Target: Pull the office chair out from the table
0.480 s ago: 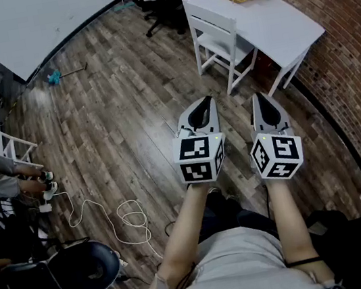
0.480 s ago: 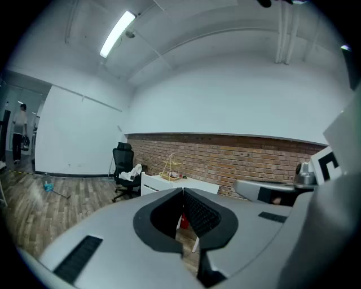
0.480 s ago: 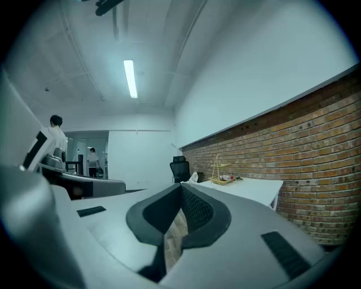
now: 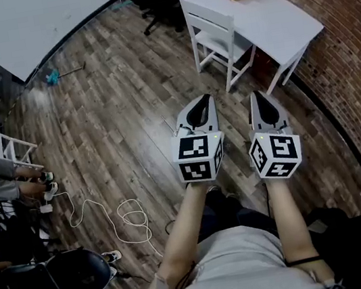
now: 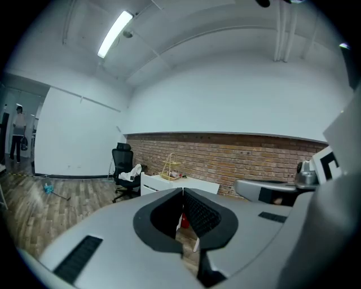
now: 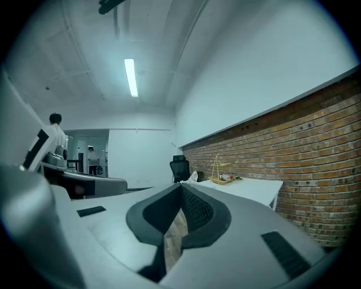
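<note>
Plank floor [image 4: 112, 104]; grippers [image 4: 209, 100] [image 4: 256, 97] closed, empty.

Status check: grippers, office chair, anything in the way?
Left gripper, right gripper shut, empty. Office chair untouched, far end of white table. White wooden chair stands nearer, along table.

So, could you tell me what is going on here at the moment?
A person holds a two-jaw gripper in each hand, out in front over the wood floor. The left gripper and the right gripper are both shut and empty, touching nothing. Ahead, a white table stands along the brick wall with a white wooden chair at it. The black office chair sits by the table's far end, well beyond the grippers, so it has not been reached yet.
</note>
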`<control>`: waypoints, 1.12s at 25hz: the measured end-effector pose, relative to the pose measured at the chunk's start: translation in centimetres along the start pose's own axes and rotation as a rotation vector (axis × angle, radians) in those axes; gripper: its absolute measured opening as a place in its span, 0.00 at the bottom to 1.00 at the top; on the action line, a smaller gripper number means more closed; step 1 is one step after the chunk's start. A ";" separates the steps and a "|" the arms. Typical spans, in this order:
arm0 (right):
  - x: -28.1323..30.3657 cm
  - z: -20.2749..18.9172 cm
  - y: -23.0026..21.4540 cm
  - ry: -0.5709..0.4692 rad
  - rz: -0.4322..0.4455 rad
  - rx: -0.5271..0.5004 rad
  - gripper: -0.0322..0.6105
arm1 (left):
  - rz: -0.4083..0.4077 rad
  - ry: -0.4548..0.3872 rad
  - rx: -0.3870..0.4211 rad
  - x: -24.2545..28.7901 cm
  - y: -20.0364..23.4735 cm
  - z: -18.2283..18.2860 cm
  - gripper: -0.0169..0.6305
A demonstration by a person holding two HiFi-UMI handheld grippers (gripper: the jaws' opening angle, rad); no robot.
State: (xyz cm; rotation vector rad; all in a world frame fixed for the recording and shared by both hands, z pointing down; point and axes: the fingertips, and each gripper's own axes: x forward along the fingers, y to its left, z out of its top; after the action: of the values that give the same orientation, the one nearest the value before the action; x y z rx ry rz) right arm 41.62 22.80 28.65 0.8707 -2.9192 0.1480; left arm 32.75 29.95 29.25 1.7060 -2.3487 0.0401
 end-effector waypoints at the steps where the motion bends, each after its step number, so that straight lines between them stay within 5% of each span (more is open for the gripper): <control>1: 0.0 -0.1 0.0 0.001 0.002 -0.001 0.07 | 0.001 0.001 -0.002 0.1 0.0 -0.1 0.05; 18: 1.2 -1.8 -3.2 0.033 0.074 -0.013 0.08 | 0.033 0.020 0.021 3.6 -2.3 -1.2 0.05; 28: 6.4 -2.7 -3.3 0.068 0.082 0.021 0.08 | 0.033 0.035 -0.009 7.7 1.0 -1.2 0.05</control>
State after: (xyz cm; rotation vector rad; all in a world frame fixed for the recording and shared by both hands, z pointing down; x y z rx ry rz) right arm 38.27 16.88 32.29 0.7340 -2.8963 0.2099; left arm 29.82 23.30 32.15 1.6496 -2.3484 0.0645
